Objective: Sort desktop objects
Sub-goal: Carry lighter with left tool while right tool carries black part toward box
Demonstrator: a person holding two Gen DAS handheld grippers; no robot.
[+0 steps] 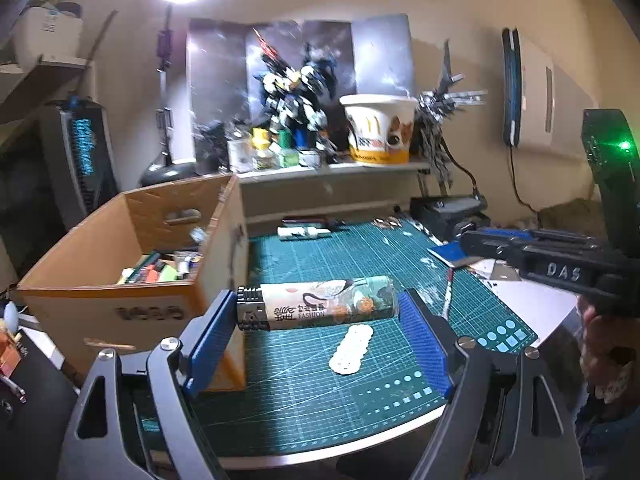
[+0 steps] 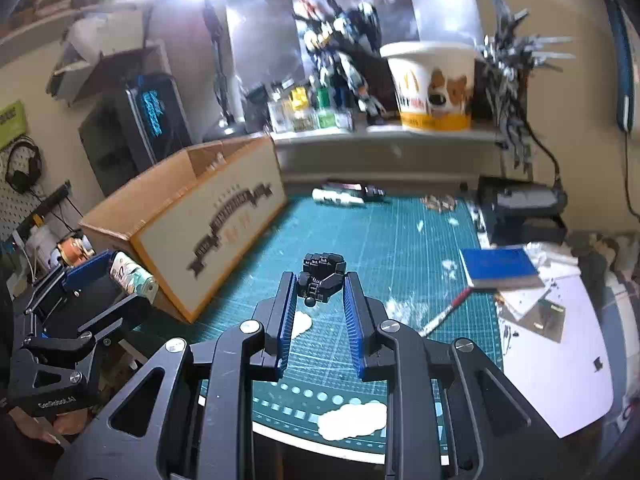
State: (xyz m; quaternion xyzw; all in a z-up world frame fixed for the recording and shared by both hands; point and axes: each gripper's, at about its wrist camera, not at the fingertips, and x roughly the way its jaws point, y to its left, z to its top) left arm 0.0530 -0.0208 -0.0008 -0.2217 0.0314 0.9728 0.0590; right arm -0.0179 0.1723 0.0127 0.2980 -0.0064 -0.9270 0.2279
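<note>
My left gripper point(image 1: 318, 306) is shut on a long lighter point(image 1: 320, 308) with a printed sleeve and a black cap, gripped end to end and held above the green cutting mat point(image 1: 320, 400). The right wrist view shows that same gripper point(image 2: 116, 276) at the far left, beside the cardboard box point(image 2: 180, 216). My right gripper point(image 2: 320, 282) is shut on a small black model part point(image 2: 322, 274), shaped like a robot fist, lifted over the mat point(image 2: 400, 248). In the left wrist view it point(image 1: 476, 242) comes in from the right edge. The open box point(image 1: 132, 240) holds several pens and small items.
On the mat lie a blue notebook point(image 2: 498, 268), a red-and-white pen point(image 2: 446, 312), white scalloped stickers point(image 1: 352, 350) and small scraps. A raised shelf point(image 1: 332, 170) at the back carries paint bottles, a robot model and a paper bucket point(image 1: 378, 128). White paper point(image 2: 560, 364) covers the right side.
</note>
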